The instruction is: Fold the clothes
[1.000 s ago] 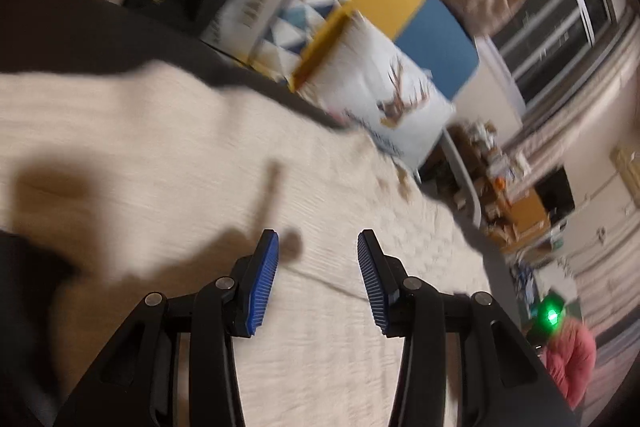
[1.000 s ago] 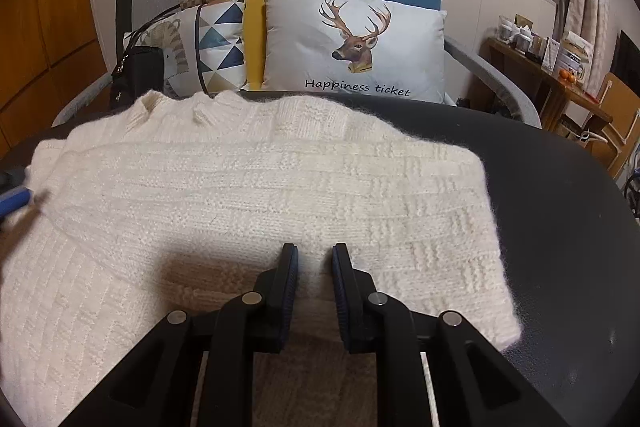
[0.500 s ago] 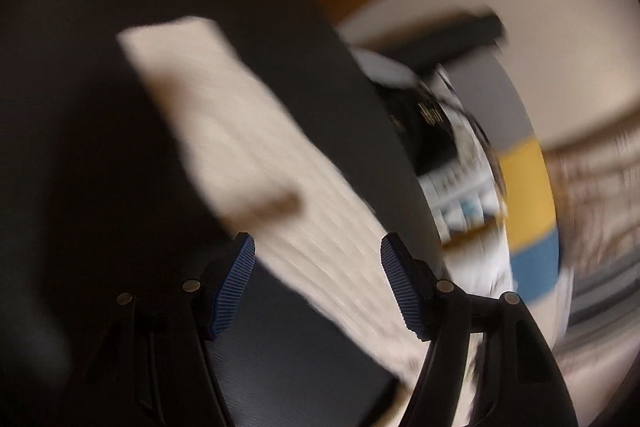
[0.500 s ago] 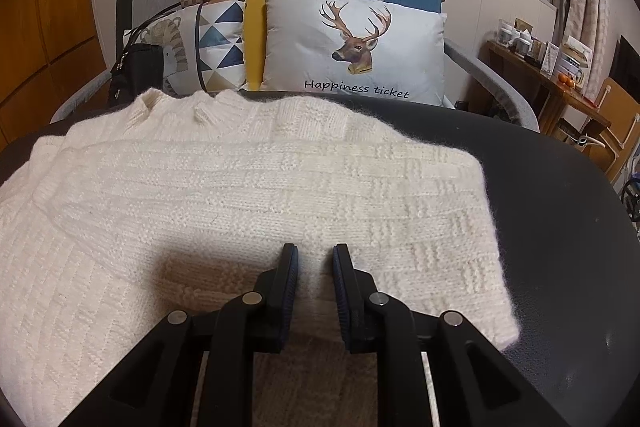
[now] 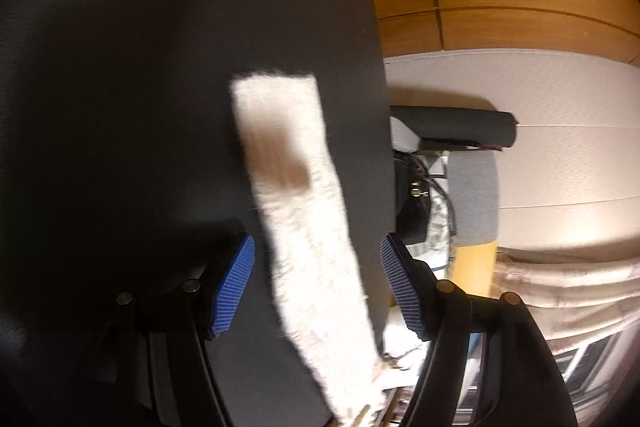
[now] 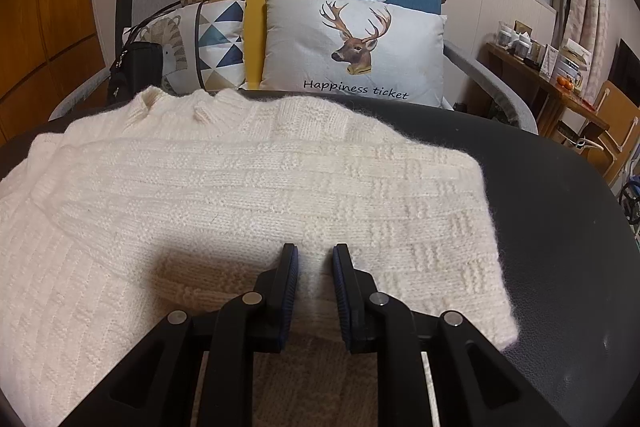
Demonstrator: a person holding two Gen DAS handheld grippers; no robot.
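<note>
**Line up on the loose sleeve before closing**

The left gripper [image 5: 316, 287] stands released, its jaws having just been opening, with the cream sleeve [image 5: 296, 211] running between the blue pads [image 5: 234, 287] but touching neither. It stretches away across the dark round table [image 5: 120, 67], its cuff end lying flat well short of the far rim. To do this step well, I would come down near the cuff, pinch only the sleeve's own layer, and carry it over the body without dragging.

The right gripper [image 6: 314, 267] is nearly closed, and it looks to pinch a ridge of the white knit sweater [image 6: 240, 187], apparently anchoring the one sleeve already folded across. The sweater lies spread on the table, collar toward the deer cushion [image 6: 352, 51].
</note>
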